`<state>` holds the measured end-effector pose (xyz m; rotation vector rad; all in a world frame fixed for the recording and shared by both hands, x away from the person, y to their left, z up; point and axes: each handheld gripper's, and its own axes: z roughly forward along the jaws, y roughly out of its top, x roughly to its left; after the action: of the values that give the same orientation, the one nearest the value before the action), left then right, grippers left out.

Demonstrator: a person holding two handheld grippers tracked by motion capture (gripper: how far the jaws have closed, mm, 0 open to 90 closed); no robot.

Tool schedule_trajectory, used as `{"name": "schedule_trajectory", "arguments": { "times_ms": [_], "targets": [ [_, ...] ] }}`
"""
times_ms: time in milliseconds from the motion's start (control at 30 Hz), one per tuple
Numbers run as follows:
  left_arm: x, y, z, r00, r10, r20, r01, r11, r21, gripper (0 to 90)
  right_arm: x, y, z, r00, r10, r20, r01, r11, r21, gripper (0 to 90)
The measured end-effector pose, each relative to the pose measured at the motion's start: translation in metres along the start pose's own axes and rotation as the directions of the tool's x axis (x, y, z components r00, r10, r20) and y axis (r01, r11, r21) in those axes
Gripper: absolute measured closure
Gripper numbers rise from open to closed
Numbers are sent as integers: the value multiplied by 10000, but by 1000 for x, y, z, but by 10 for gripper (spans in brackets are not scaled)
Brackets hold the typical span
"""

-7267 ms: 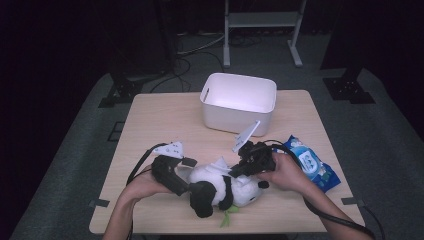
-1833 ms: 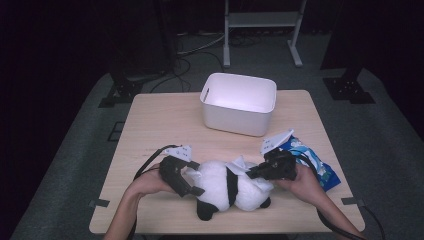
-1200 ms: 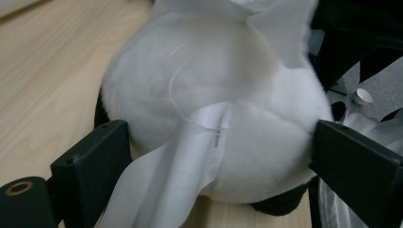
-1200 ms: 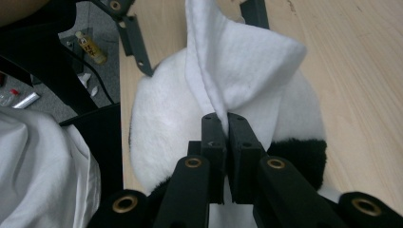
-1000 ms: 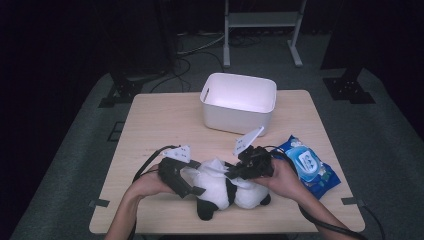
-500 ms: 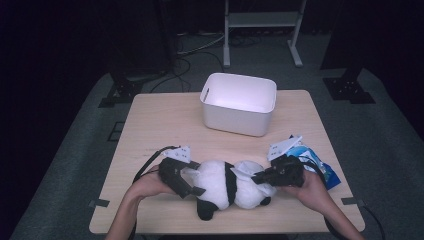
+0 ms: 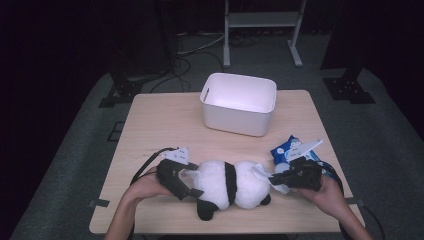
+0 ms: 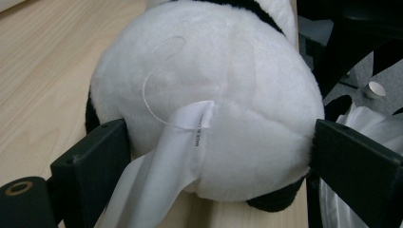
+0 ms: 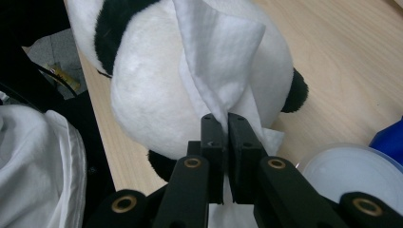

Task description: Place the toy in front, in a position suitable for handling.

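Observation:
A black-and-white panda plush [image 7: 230, 184] lies on its side near the table's front edge. My left gripper [image 7: 189, 189] has its jaws on either side of the plush's white rump [image 8: 214, 95], pressing into the fur where a white label [image 8: 180, 142] hangs. My right gripper [image 7: 274, 179] is just off the panda's right end, shut on a white wipe [image 9: 218, 61]. The wipe stands up from the closed jaws against the panda's white body [image 9: 147, 99].
A white bin [image 7: 239, 102] stands at the back middle of the wooden table [image 7: 160, 125]. A blue wipe pack [image 7: 290, 147] lies behind my right hand, and its white lid [image 9: 342, 171] is close beside the right jaws. A person's forearms come in from the front edge.
My right gripper has carried the wipe to the right, from over the panda's middle to off its right end, and slightly lower. The left gripper and the panda have stayed put.

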<state>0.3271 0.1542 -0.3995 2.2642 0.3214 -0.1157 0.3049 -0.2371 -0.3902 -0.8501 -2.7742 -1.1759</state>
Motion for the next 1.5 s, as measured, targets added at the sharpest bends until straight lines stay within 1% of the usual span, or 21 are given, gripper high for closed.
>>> {"name": "schedule_trajectory", "arguments": {
  "times_ms": [33, 67, 133, 167, 200, 300, 467, 500, 567, 733, 767, 900, 1033, 1200, 1233, 1267, 1300, 1367, 1400, 1467, 1500],
  "targets": [
    [0, -1, 1, 10000, -69, 9, 69, 10000, -52, 58, 2, 2, 0, 10000, -21, -5, 21, 10000, -17, 854],
    [-1, -2, 1, 9999, -125, 19, 125, 9999, -82, 58, 6, 8, 0, 9998, -193, -8, 193, 9998, 14, 854],
    [-1, -3, 1, 9999, -125, -11, 125, 9998, -150, 58, 11, 15, 2, 9991, -417, -44, 417, 9991, 64, 854],
    [-1, -3, 1, 9999, -125, -11, 125, 9998, -150, 58, 11, 15, 2, 9991, -417, -44, 417, 9991, 64, 854],
    [-1, -3, 1, 9999, -121, -23, 121, 9998, -171, 58, 16, 22, 6, 9982, -584, -107, 586, 9982, 157, 854],
    [-1, -2, 1, 9999, -147, -8, 147, 9997, -192, 59, 22, 33, 12, 9960, -860, -221, 866, 9959, 244, 854],
    [0, -3, 2, 9998, -184, 30, 184, 9996, -227, 62, 31, 52, 24, 9915, -1217, -455, 1238, 9913, 458, 854],
    [0, -3, 2, 9998, -184, 30, 184, 9996, -227, 62, 33, 56, 26, 9912, -1217, -513, 1242, 9911, 483, 854],
    [0, -3, 2, 9998, -203, 23, 203, 9995, -246, 62, 36, 63, 32, 9874, -1453, -624, 1488, 9873, 558, 854],
    [-1, -2, 2, 9998, -184, -34, 183, 9994, -296, 62, 44, 81, 45, 9801, -1753, -931, 1820, 9809, 690, 855],
    [-2, -2, 2, 9998, -178, -38, 177, 9994, -305, 62, 46, 84, 48, 9773, -1887, -968, 1963, 9776, 763, 855],
    [-1, -3, 2, 9999, -155, -24, 155, 9992, -357, 62, 56, 98, 60, 9698, -2126, -1191, 2242, 9700, 939, 855],
    [1, -3, 2, 9999, -107, 9, 107, 9992, -396, 62, 66, 111, 69, 9612, -2429, -1305, 2566, 9613, 1008, 855],
    [2, -3, 2, 10000, -68, 1, 68, 9989, -456, 62, 77, 129, 80, 9480, -2852, -1412, 3019, 9463, 1154, 855],
    [2, -3, 2, 10000, -68, 1, 68, 9989, -456, 62, 77, 129, 80, 9480, -2852, -1412, 3019, 9463, 1154, 855],
    [2, -3, 2, 10000, -80, -12, 79, 9988, -475, 62, 79, 136, 85, 9453, -2941, -1411, 3116, 9422, 1231, 855],
    [2, -3, 2, 10000, -80, -12, 79, 9988, -475, 62, 79, 136, 85, 9453, -2941, -1411, 3116, 9422, 1231, 855],
    [2, -4, 3, 10000, -98, -8, 98, 9987, -498, 63, 79, 142, 89, 9429, -3025, -1396, 3201, 9386, 1286, 855],
    [2, -4, 3, 9999, -112, -1, 112, 9986, -512, 63, 79, 149, 93, 9402, -3107, -1398, 3285, 9354, 1306, 856],
    [2, -4, 3, 10000, -99, 2, 99, 9986, -512, 63, 78, 154, 96, 9377, -3189, -1379, 3372, 9311, 1390, 856],
    [2, -4, 3, 10000, -87, 1, 87, 9986, -522, 63, 77, 157, 97, 9382, -3194, -1333, 3370, 9307, 1421, 856]
  ]
}}
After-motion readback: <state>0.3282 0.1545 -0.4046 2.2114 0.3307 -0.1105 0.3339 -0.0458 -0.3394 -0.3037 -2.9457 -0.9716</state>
